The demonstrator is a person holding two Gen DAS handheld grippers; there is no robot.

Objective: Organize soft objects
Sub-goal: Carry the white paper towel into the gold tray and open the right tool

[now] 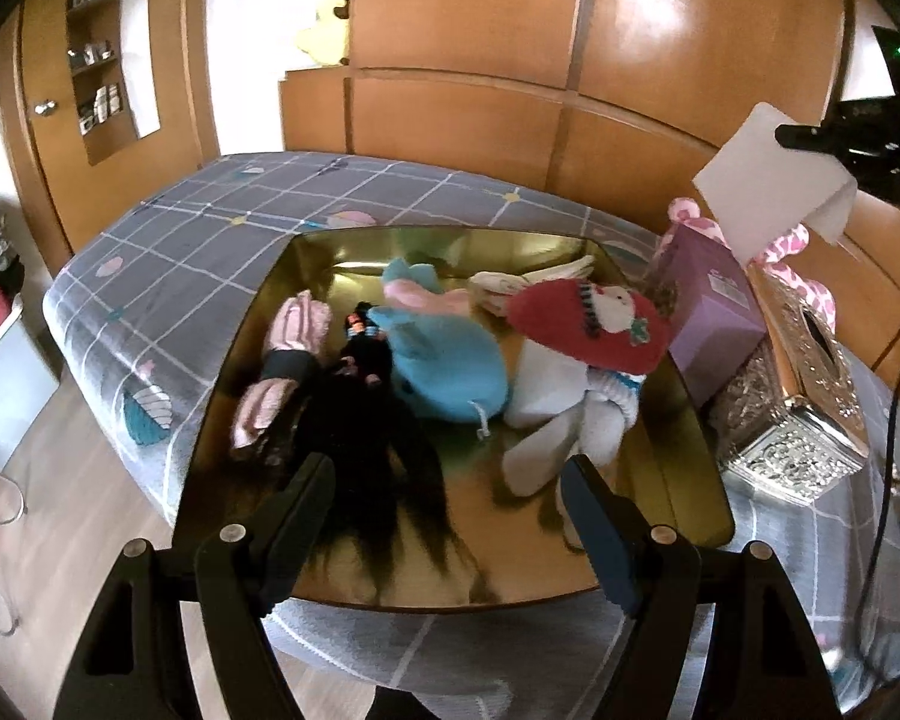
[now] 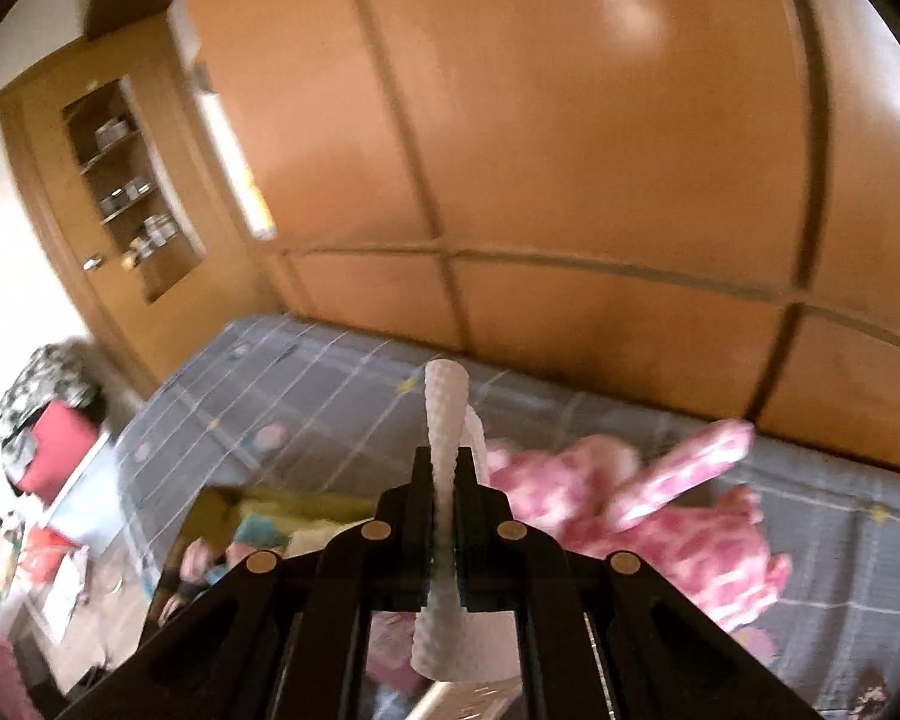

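A gold tray lies on the bed and holds soft things: a blue plush, a red Santa sock, a white sock, pink socks and a black wig. My left gripper is open and empty above the tray's near end. My right gripper is shut on a white tissue, held high; it shows in the left wrist view at upper right. A pink spotted plush lies on the bed behind.
A purple box and a silver ornate tissue box stand right of the tray. The bed has a grey checked sheet. A wooden wardrobe is behind. A wooden floor lies at left.
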